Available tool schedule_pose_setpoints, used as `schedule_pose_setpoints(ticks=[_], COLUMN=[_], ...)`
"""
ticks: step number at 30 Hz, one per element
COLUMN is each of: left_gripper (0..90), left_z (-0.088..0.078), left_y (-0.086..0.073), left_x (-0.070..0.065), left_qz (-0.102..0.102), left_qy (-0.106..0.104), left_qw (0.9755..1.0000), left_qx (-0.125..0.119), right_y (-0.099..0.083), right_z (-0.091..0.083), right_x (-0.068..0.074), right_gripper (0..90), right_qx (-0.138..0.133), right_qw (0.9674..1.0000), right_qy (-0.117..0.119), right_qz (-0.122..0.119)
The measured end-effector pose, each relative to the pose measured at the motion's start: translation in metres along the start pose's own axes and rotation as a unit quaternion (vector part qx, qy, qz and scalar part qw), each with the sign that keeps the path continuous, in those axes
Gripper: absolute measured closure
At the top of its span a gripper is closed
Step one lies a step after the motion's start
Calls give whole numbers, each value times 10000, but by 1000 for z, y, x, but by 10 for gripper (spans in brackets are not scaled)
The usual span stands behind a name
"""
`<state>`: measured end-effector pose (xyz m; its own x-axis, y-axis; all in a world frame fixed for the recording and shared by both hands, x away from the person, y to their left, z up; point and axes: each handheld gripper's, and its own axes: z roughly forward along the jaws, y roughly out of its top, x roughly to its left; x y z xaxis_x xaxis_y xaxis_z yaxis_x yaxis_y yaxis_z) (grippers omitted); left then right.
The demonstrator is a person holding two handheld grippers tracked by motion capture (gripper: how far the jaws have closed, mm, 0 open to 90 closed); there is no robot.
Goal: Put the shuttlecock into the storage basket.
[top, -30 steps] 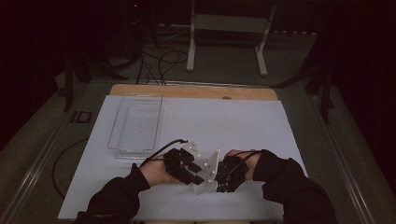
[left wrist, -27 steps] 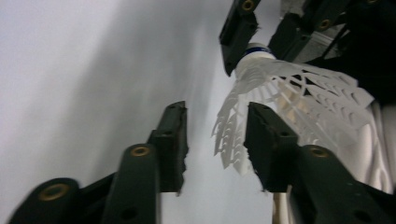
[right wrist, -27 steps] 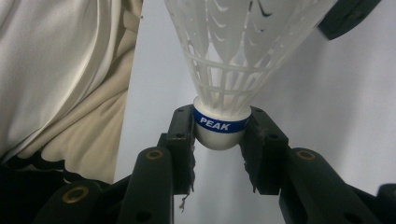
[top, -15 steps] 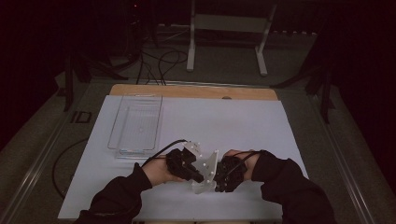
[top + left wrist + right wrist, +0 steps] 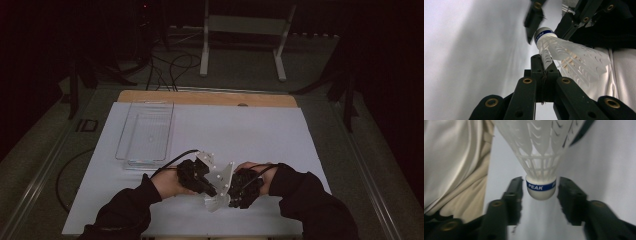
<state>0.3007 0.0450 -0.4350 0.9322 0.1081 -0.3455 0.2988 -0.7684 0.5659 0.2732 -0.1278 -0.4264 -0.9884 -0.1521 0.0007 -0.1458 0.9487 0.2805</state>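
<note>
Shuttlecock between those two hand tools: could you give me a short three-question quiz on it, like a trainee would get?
1. True or false: the shuttlecock lies in the clear tray.
2. Which word is on its blue band? A) PEAK B) SPEED C) ACE
3. Which gripper clamps its white skirt?
Key: 1 false, it is held between the grippers. 2 A. 3 the left gripper; the right gripper has just been opening its fingers, with the cork between them untouched.
</note>
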Motion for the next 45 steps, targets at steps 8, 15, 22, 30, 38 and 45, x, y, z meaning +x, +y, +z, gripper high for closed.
schedule_pose_setpoints(ticks=[8,15,22,30,38,45], left_gripper=[900,900,900,900,900,900], left_z=[-7,-15,-23,-32,-42,-53], left_y=[-5,-11,-15,-16,-18,-20], left_x=[2,4,7,7,9,11], left_qz=[-77,-155,-210,-269,-345,-358], left_qy=[75,166,243,337,470,568], left_qw=[9999,9997,9994,9990,9981,9975], left_qx=[-41,-59,-86,-108,-176,-221], right_y=[-9,-21,-30,-41,-54,-66], right_z=[7,7,2,-1,-4,-1], right_x=[-6,-10,-14,-18,-17,-16], right_gripper=[280,138,104,98,98,98], right_qx=[54,-194,-424,-666,-917,-988], right_qw=[9982,9929,9874,9806,9734,9692], right_qy=[-67,-58,-140,-208,-389,-450], right_qz=[593,1169,1519,1832,2064,2209])
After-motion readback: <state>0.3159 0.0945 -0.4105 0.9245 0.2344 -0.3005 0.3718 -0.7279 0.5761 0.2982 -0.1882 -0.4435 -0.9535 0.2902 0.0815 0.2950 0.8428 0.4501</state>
